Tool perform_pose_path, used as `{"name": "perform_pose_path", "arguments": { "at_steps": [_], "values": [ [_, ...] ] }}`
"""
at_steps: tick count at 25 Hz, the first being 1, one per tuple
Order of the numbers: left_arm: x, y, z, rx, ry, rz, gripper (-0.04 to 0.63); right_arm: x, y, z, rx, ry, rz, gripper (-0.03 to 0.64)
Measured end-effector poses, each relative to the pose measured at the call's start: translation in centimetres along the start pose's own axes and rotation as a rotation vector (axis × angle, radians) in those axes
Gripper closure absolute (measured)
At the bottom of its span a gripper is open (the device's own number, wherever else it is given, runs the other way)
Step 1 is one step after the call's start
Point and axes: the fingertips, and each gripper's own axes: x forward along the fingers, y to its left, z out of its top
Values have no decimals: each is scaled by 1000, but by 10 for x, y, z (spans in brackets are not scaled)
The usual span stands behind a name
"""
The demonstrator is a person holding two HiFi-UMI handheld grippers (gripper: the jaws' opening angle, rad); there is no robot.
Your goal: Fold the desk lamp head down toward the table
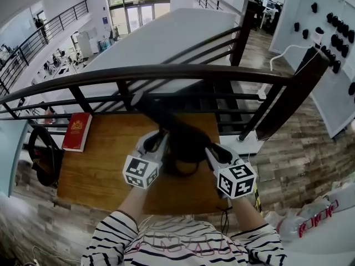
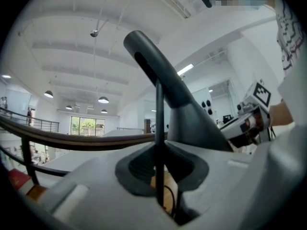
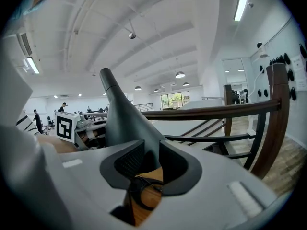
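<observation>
A dark desk lamp (image 1: 166,123) stands at the middle of the wooden desk (image 1: 94,170), its long head slanting up and away to the left. My left gripper (image 1: 157,143) is at the lamp's left side. In the left gripper view the gripper (image 2: 160,176) is shut on the lamp's thin upright rod (image 2: 159,123), with the grey head (image 2: 163,75) rising behind. My right gripper (image 1: 213,151) is at the lamp's right side. In the right gripper view the gripper (image 3: 146,166) has the lower end of the grey head (image 3: 127,123) between its pads, which look pressed on it.
A dark curved railing (image 1: 166,73) runs right behind the desk, over an open hall below. A red book (image 1: 77,131) lies at the desk's left edge, with a black looped object (image 1: 47,157) beside it. A black cable (image 3: 144,183) lies on the desk under the jaws.
</observation>
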Motion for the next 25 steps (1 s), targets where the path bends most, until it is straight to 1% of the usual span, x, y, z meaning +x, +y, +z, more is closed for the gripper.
{"name": "perform_pose_path", "arguments": {
  "at_steps": [3,6,9,12,16,19,23,25],
  "values": [
    [0,0,0,36,14,23,551,1,1,-1,3,-4,13,531],
    [-1,1,-2,86,24,74,543,0,1,-1,8,-5,23,531],
    [-2,2,-2,98,22,99,541,1,2,-1,11,-5,28,528],
    [-2,3,1,85,13,110,538,1,2,0,12,-4,30,529],
    [-8,1,5,56,-26,102,537,2,1,0,16,-1,30,532],
    [-17,2,6,51,-48,99,548,4,2,-2,17,0,31,532],
    [-24,2,5,34,-49,99,543,9,5,-5,17,8,36,532],
    [-30,3,2,23,-44,105,544,11,7,-6,22,7,39,543]
  ]
}}
